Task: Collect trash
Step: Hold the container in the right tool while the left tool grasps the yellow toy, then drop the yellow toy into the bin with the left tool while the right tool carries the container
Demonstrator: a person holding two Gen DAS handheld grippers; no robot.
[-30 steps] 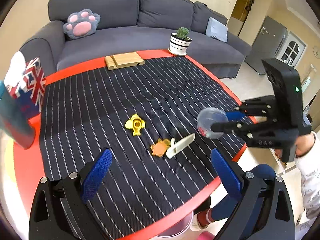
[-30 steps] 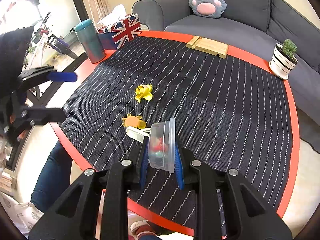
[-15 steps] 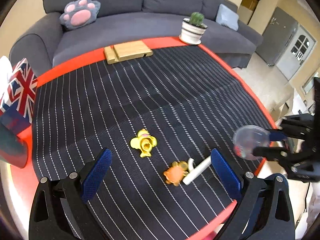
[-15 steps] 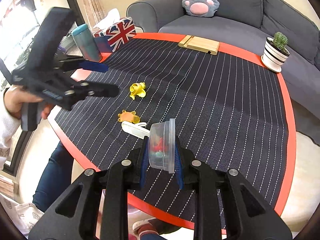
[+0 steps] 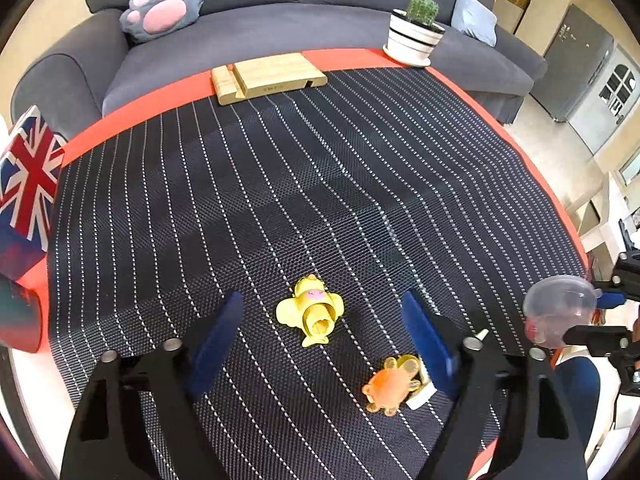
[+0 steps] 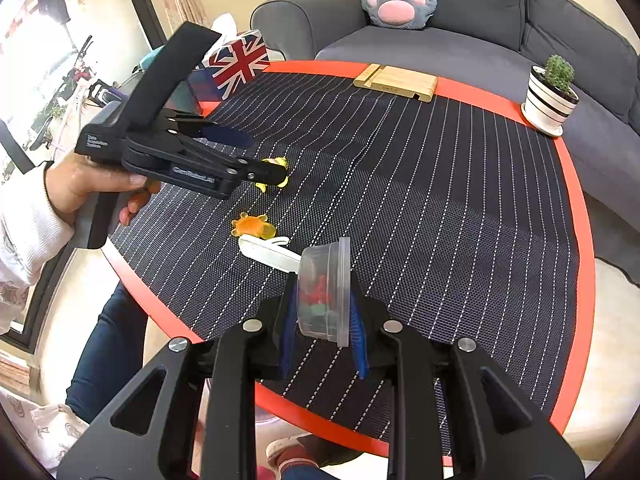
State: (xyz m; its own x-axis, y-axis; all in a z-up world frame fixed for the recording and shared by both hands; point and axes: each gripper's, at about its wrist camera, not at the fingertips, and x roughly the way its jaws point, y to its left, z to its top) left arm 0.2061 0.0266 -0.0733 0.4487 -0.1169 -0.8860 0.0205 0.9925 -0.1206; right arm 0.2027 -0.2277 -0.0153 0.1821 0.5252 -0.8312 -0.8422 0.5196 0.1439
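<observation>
A yellow toy (image 5: 314, 318) lies on the striped mat between the fingers of my left gripper (image 5: 322, 308). Its jaws are closing and the blue pads (image 5: 216, 336) stand clear of the toy. An orange toy (image 5: 390, 388) and a white plastic piece (image 5: 420, 398) lie just inside the right finger. My right gripper (image 6: 322, 320) is shut on a clear plastic cup (image 6: 324, 292) tipped on its side, with red and green bits inside. In the right wrist view the left gripper (image 6: 264, 160) hides most of the yellow toy (image 6: 282, 164), above the orange toy (image 6: 252, 226).
A Union Jack tissue box (image 5: 28, 184) and a teal cup (image 5: 16, 320) stand at the left rim of the round red table (image 5: 136, 110). A wooden stand (image 5: 268, 78) and a potted cactus (image 5: 414, 36) sit at the far edge. A grey sofa lies behind.
My left gripper has come forward and down over the yellow toy, and its jaws have narrowed around it. The right gripper has stayed put with the cup.
</observation>
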